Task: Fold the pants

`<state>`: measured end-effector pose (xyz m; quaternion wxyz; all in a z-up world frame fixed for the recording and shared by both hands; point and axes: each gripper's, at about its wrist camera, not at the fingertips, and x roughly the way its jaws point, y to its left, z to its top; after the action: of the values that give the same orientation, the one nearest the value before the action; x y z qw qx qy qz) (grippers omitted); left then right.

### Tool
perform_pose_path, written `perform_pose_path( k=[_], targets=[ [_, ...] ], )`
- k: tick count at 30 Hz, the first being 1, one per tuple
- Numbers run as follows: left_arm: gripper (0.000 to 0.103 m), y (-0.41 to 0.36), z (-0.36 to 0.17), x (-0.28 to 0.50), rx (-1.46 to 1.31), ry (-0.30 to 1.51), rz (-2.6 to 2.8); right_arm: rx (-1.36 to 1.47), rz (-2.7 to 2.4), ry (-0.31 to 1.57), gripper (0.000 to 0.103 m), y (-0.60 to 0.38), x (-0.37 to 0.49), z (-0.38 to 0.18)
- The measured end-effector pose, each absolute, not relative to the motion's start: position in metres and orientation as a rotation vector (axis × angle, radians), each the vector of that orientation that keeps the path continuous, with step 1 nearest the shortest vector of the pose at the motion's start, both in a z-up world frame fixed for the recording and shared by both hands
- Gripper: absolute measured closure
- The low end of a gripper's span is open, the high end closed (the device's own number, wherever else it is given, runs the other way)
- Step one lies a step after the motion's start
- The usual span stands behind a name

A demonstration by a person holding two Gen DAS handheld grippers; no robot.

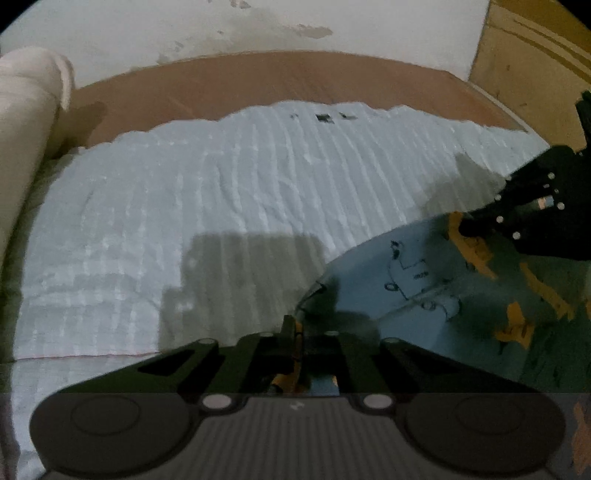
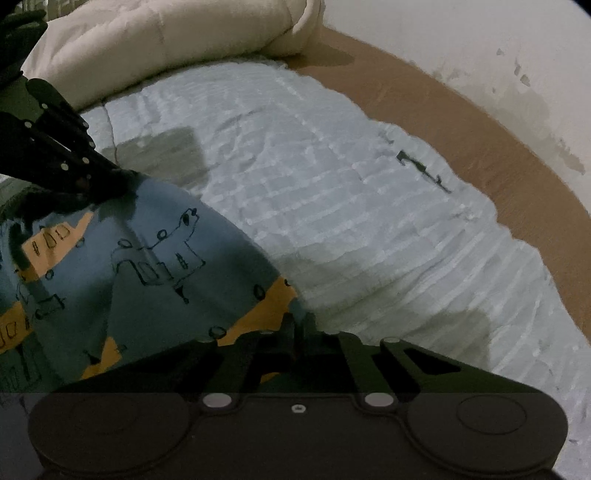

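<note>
Both wrist views are showing a bed covered by a pale blue ribbed bedspread point(image 1: 240, 206), which is lying wrinkled across most of each frame and is carrying blocky shadows cast by the grippers. A bare brown mattress edge point(image 1: 280, 79) is running along the far side of the bedspread, and beyond it a white wall point(image 1: 258, 29) with patches of flaking paint is closing off the room. A cream rolled blanket point(image 2: 155, 40) is resting at one end of the bed, touching the bedspread's edge, and a tan wooden panel point(image 1: 532, 62) is standing at the wall's right in the left wrist view. A few small dark specks point(image 1: 325, 118) are lying on the bedspread near its far edge. The pants point(image 2: 147, 258), blue-grey with orange patches and black line drawings, are being held up over the near side of the bed, stretched between the two grippers. The left gripper point(image 1: 295, 332) is pinching one edge of the pants, its jaws pressed together on the cloth. The right gripper point(image 2: 299, 328) is likewise pinching the opposite edge, its jaws closed on an orange-printed corner.
</note>
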<state>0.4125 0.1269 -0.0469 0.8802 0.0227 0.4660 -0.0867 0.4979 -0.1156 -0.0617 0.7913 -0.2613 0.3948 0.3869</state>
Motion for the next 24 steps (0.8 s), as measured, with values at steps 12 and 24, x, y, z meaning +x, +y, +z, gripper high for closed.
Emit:
perform_pose_path(
  k=[12, 24],
  targets=[
    [0.1, 0.132, -0.041, 0.415, 0.021, 0.934, -0.132, -0.572, 0.787, 0.801, 0.102, -0.108, 0.503, -0.045],
    [0.1, 0.142, -0.04, 0.426, -0.024, 0.899, -0.065, -0.567, 0.705, 0.733, 0.102, -0.091, 0.52, -0.044]
  ],
)
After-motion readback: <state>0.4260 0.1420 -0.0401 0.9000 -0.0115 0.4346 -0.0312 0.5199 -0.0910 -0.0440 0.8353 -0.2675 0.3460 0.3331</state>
